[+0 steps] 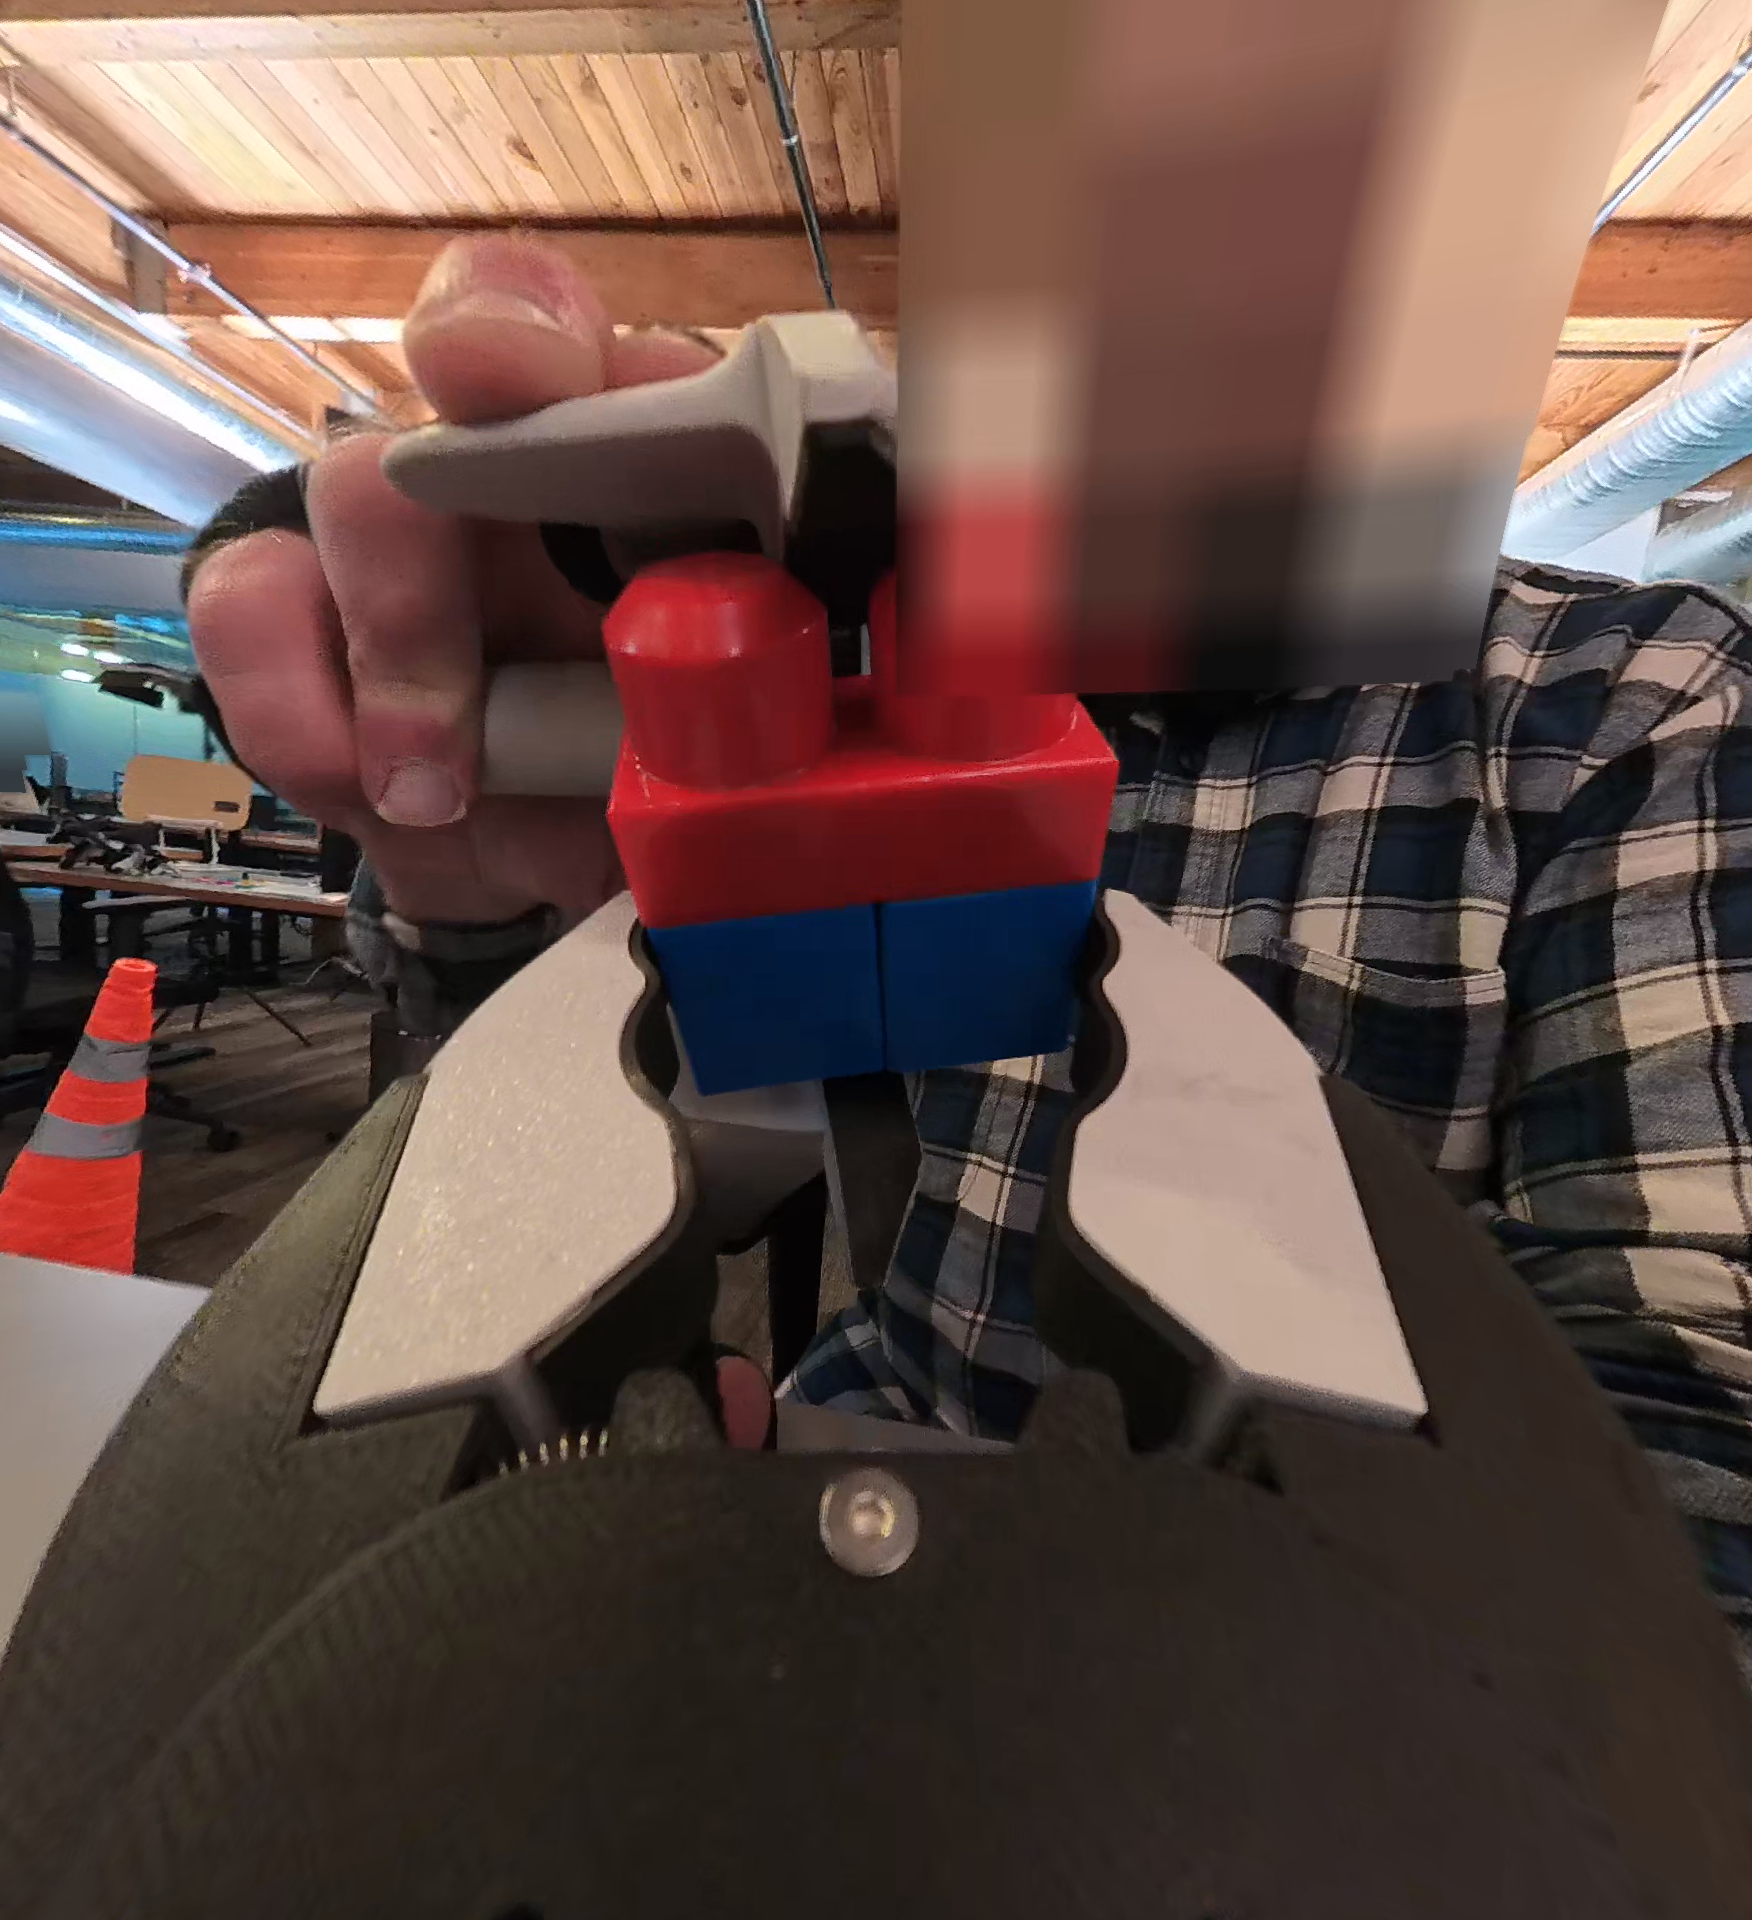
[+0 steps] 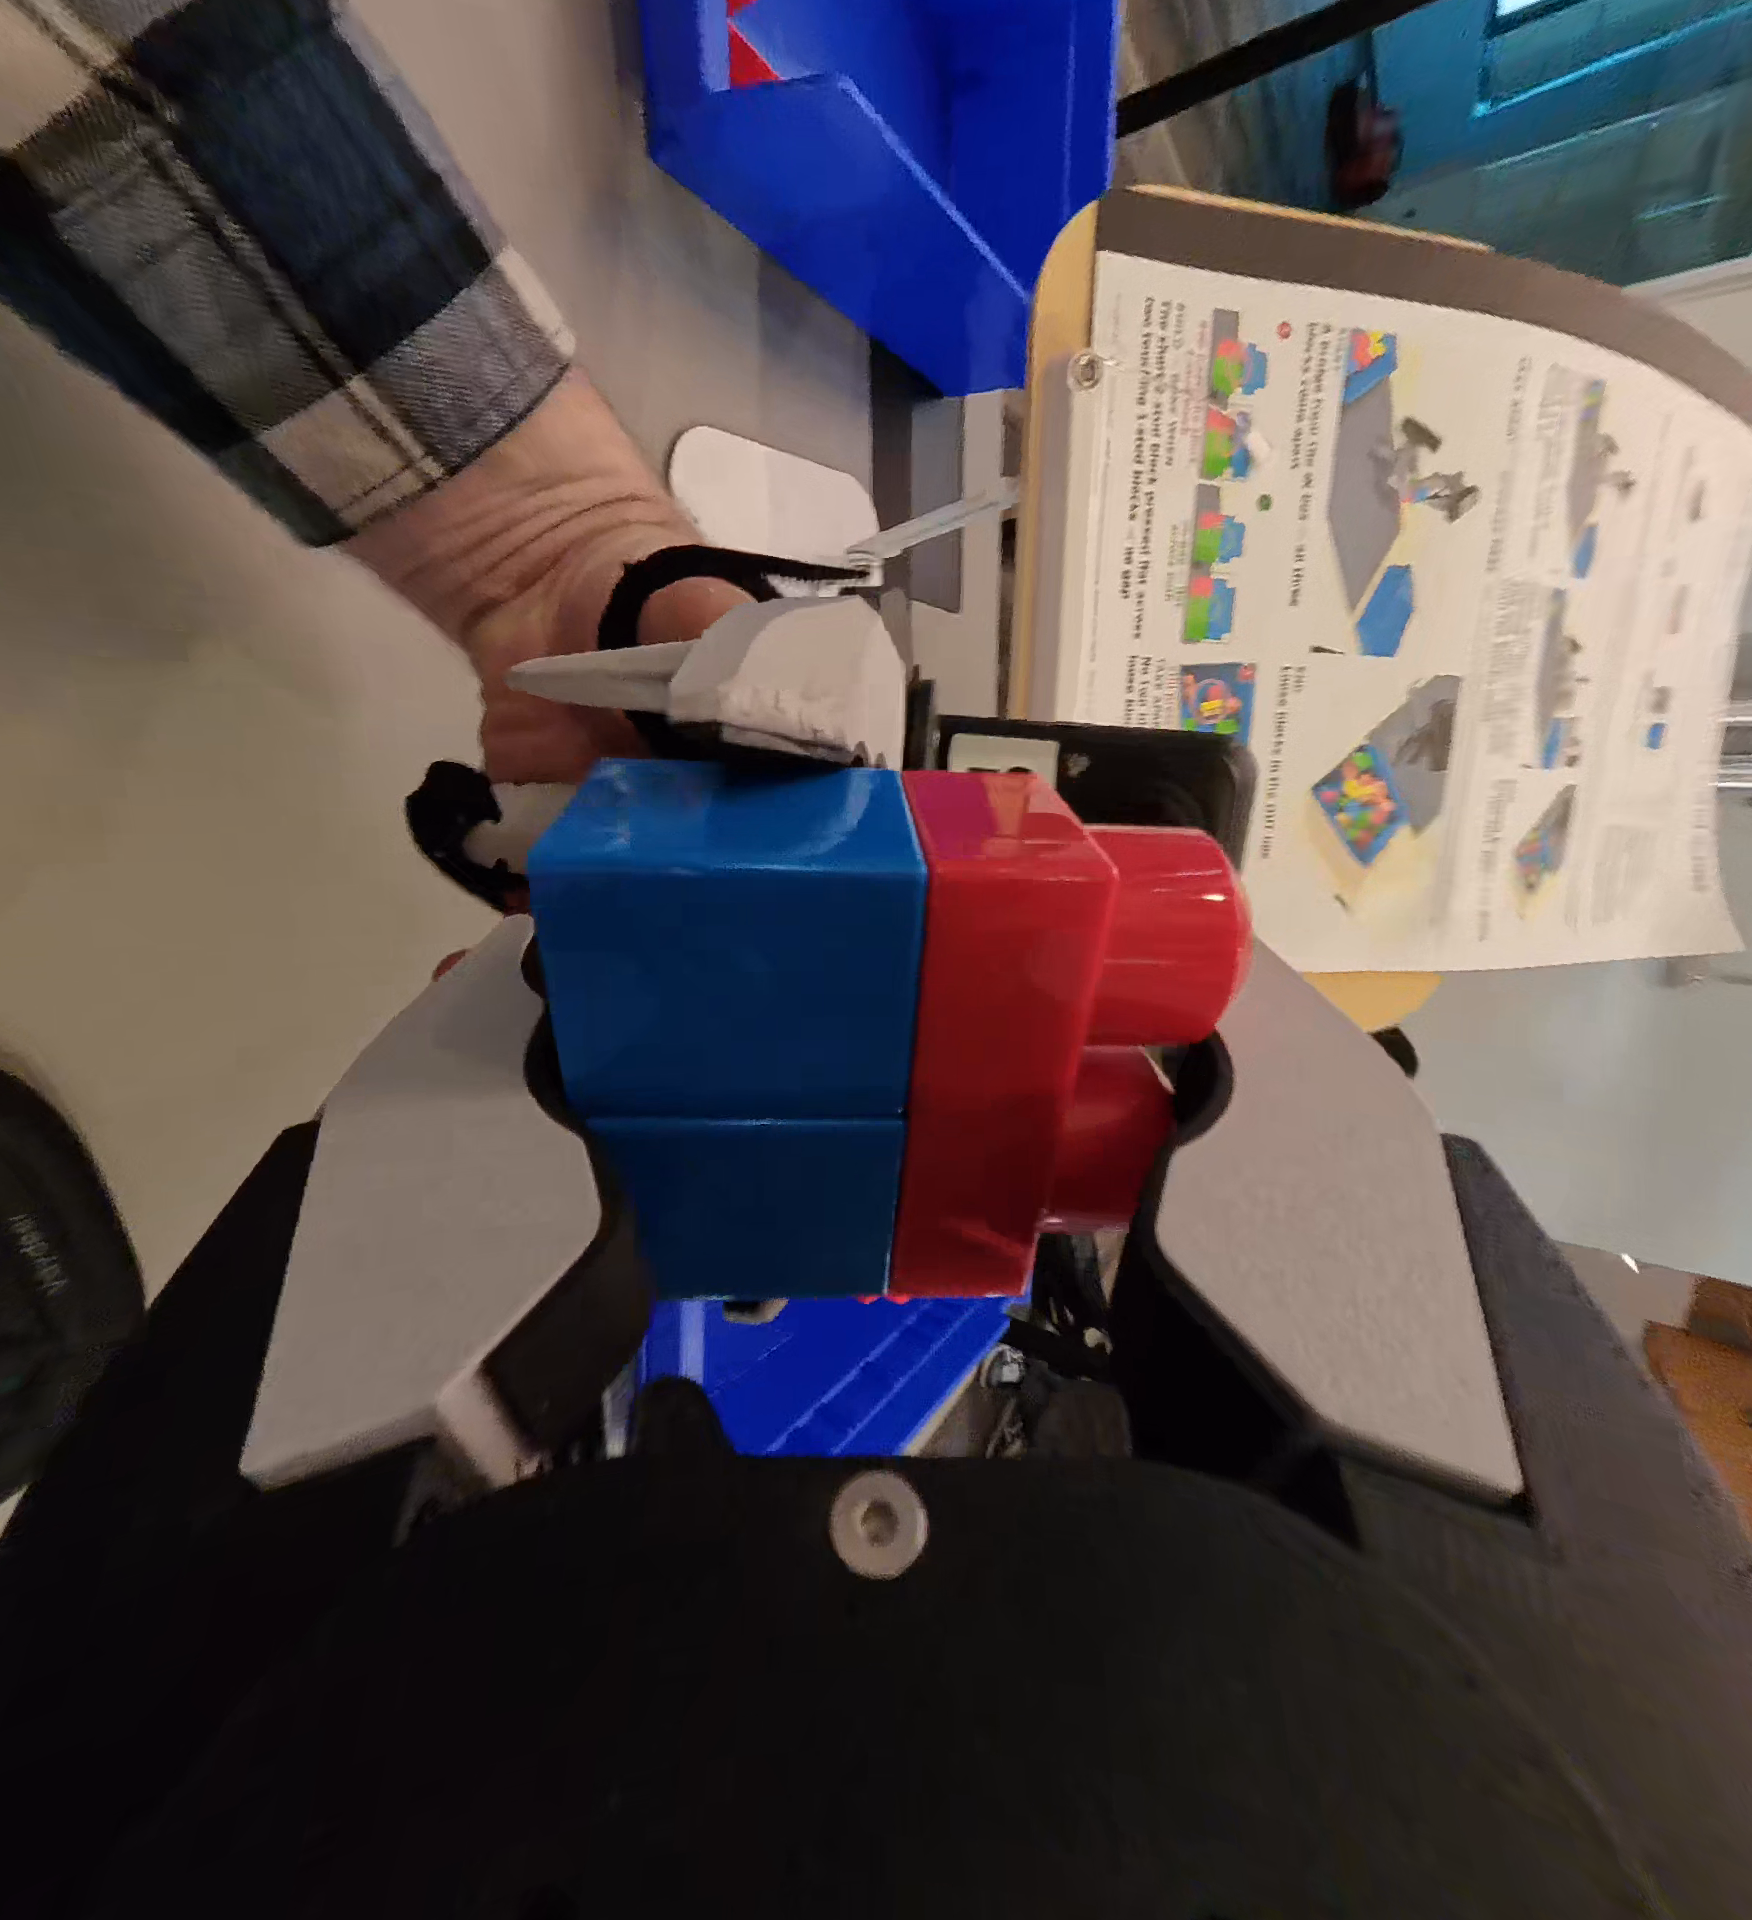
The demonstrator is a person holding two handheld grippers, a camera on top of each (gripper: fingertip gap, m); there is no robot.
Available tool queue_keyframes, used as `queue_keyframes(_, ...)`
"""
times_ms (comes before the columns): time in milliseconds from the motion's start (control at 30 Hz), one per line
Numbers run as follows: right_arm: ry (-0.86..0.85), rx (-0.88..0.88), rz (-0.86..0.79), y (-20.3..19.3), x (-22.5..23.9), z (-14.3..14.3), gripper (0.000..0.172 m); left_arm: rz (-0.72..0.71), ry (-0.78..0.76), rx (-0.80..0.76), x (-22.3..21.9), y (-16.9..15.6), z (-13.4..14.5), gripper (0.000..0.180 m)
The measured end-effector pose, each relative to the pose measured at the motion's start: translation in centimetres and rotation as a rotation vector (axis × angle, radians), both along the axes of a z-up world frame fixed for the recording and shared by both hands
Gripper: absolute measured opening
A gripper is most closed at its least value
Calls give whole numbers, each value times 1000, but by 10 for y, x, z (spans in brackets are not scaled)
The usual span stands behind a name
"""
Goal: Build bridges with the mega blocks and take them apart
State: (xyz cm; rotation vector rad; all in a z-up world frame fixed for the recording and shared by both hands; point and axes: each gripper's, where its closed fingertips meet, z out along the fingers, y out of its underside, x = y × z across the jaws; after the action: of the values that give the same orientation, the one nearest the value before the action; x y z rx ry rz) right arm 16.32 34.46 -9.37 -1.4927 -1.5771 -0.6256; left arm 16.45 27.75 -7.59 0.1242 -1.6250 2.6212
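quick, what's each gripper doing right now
Left gripper: closed on the two blue blocks under the red block.
Right gripper: straddles that stack end to end; grip unclear.

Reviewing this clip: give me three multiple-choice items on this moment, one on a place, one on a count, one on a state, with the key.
1. Where does the red block sit in the left wrist view?
A. on top of the blue blocks
B. under them
C. apart on a table

2. How many blue blocks carry it?
A. one
B. two
C. four

3. What is the left gripper doing?
A. hanging open with nothing between its fingers
B. clamping the blue blocks from both sides
C. gripping the orange cone

Key: 1 A, red is stacked directly on blue; 2 B, a seam splits the blue layer in two; 3 B, both fingers press the blue sides.
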Motion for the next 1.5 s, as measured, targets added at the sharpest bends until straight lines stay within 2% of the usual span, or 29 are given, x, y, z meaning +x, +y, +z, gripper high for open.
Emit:
queue_keyframes(133,67,-168,101,-21,-2,7,120,-11,61,122,-2,-5,-11,74)
queue_keyframes(233,156,-388,206,-43,-2,21,94,-65,96,210,-10,-10,-14,74)
queue_keyframes(300,200,-534,275,-56,-2,28,84,-86,121,272,-12,-14,-18,74)
queue_keyframes(367,236,-629,290,-58,-2,33,84,-111,135,308,-13,-18,-19,74)
queue_keyframes(400,240,-675,305,-62,-3,33,83,-120,140,337,-14,-21,-21,74)
queue_keyframes(667,127,-952,331,-86,-12,-1,37,-145,171,448,-14,-34,-32,74)
queue_keyframes(800,103,-943,381,-87,-25,-2,37,-123,204,501,-26,-37,-36,74)
queue_keyframes(967,77,-829,510,-70,-68,23,37,99,235,478,-64,-19,-13,77)
queue_keyframes(1200,108,-671,657,-44,-146,50,37,463,222,310,-143,10,14,87)
queue_keyframes(1367,96,-634,685,-31,-183,51,37,639,162,157,-181,20,21,94)
queue_keyframes(1500,79,-607,715,-26,-208,51,37,765,164,106,-200,26,22,94)
